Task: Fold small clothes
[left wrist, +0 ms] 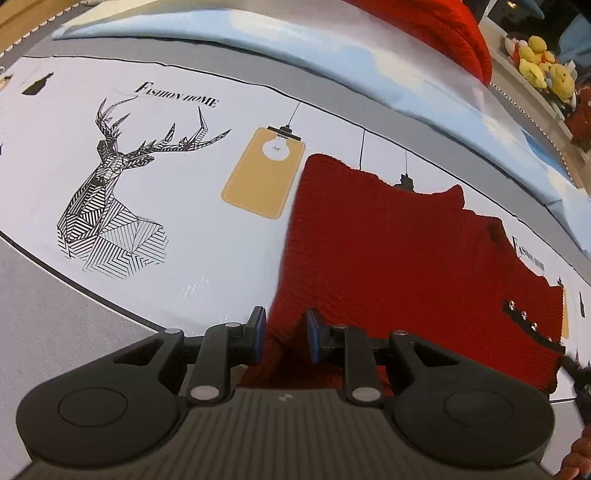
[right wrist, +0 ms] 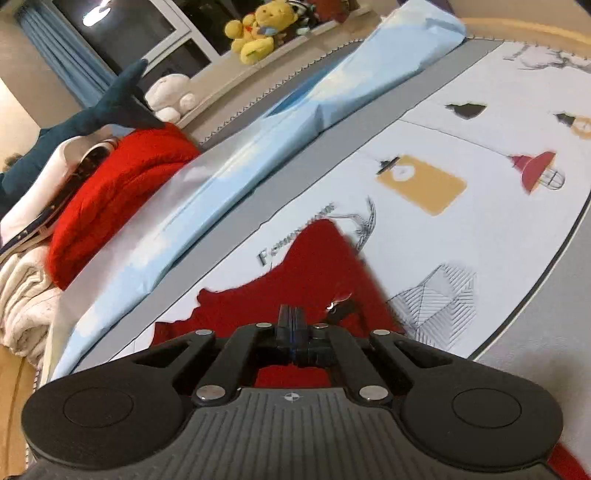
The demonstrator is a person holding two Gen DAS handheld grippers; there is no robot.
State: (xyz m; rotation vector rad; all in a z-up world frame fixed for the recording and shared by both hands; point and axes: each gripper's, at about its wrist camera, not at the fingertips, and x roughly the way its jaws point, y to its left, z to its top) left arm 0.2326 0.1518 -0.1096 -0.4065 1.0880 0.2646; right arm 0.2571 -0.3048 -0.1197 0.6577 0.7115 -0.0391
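Observation:
A small red knitted garment point(left wrist: 399, 258) with a black studded strip point(left wrist: 532, 326) lies on the white printed mat point(left wrist: 207, 258). My left gripper point(left wrist: 283, 334) is open, its blue pads either side of the garment's near left edge. In the right wrist view the same red garment point(right wrist: 295, 273) lies under my right gripper point(right wrist: 293, 325), whose fingers are closed together over the knit; whether cloth is pinched between them is hidden.
A light blue folded cloth point(left wrist: 332, 55) point(right wrist: 258, 147) lies along the far side of the mat. A bright red knit point(right wrist: 118, 192) sits on a pile of clothes point(right wrist: 26, 295). Plush toys point(right wrist: 255, 33) line the ledge behind.

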